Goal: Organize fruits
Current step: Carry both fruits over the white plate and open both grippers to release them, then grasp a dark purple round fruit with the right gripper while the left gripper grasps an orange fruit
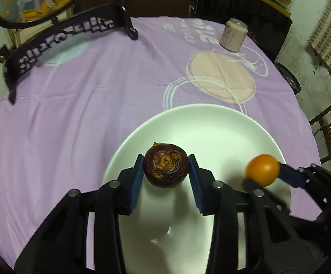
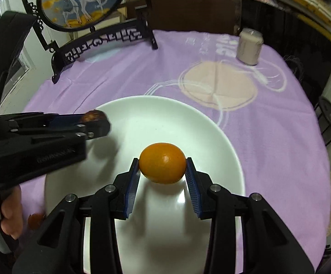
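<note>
My left gripper point(image 1: 166, 167) is shut on a dark purple-brown round fruit point(image 1: 166, 164) and holds it above the white plate point(image 1: 211, 123). My right gripper point(image 2: 163, 166) is shut on an orange fruit point(image 2: 162, 162) and holds it above the same plate point(image 2: 156, 118). In the left wrist view the orange fruit point(image 1: 262, 170) and the right gripper show at the plate's right side. In the right wrist view the left gripper point(image 2: 94, 119) with the dark fruit point(image 2: 94, 115) shows at the plate's left rim.
The plate lies on a round table with a purple cloth point(image 1: 97, 91). A pale cup point(image 1: 233, 35) stands upside down at the far right. A black ornamental stand with a round deer picture point(image 2: 81, 2) stands at the far left. A small orange thing point(image 2: 35, 220) lies near the hand.
</note>
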The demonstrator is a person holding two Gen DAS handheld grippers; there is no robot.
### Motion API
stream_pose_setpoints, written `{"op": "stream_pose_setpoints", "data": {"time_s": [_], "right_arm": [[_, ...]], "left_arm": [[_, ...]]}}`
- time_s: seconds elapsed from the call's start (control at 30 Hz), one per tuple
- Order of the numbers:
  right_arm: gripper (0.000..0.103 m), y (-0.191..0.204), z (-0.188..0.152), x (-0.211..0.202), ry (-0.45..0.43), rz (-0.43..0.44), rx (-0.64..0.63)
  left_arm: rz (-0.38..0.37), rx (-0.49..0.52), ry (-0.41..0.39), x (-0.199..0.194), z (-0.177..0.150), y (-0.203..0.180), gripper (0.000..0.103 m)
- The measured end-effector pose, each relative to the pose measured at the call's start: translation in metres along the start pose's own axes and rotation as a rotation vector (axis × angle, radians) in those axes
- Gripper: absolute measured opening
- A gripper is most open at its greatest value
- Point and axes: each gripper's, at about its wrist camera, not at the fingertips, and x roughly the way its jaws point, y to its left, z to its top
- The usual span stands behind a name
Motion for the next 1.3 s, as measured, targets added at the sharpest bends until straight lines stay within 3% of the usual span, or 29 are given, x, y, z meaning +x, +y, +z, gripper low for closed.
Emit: {"op": "stream_pose_setpoints", "data": {"time_s": [0.2,0.23,0.27,0.3,0.43,0.53,0.67,0.8,1.03,1.07,1.13,1.3], "right_arm": [[0.042,-0.008,0.01,0.023,0.037,-0.005,0.011],[0.046,-0.008,0.01,0.025,0.042,-0.011,0.014],[0.06,-0.009,0.01,0.023,0.039,-0.02,0.018],[0.061,-0.009,0.01,0.018,0.025,-0.037,0.023],[0.062,0.001,-0.002,-0.025,0.003,-0.064,0.01],[0.072,0.014,-0.041,-0.068,-0.014,-0.06,0.043],[0.078,0.037,-0.104,-0.106,-0.097,-0.04,0.085],[0.078,0.052,-0.134,-0.122,-0.131,-0.068,0.109],[0.079,0.068,-0.144,-0.14,-0.135,-0.086,0.063],[0.084,0.068,-0.147,-0.14,-0.133,-0.089,0.061],[0.089,0.068,-0.158,-0.138,-0.125,-0.107,0.053],[0.089,0.063,-0.19,-0.124,-0.068,-0.131,0.035]], "left_arm": [[-0.002,0.004,0.025,0.018,0.008,-0.003,0.04],[0.0,0.0,0.019,0.017,0.008,-0.002,0.047],[-0.005,-0.004,0.013,0.014,0.008,-0.001,0.054],[-0.012,-0.008,0.001,0.008,0.006,0.0,0.065],[-0.015,0.004,-0.07,-0.039,-0.016,0.007,0.073],[0.02,0.007,-0.175,-0.094,-0.068,0.017,0.09],[0.034,-0.018,-0.241,-0.132,-0.143,0.027,0.091],[0.046,-0.064,-0.247,-0.143,-0.19,0.039,0.091],[0.06,-0.07,-0.25,-0.154,-0.219,0.05,0.091],[0.065,-0.076,-0.248,-0.156,-0.224,0.053,0.091],[0.078,-0.076,-0.244,-0.156,-0.232,0.059,0.091],[0.077,-0.072,-0.225,-0.158,-0.262,0.073,0.091]]}}
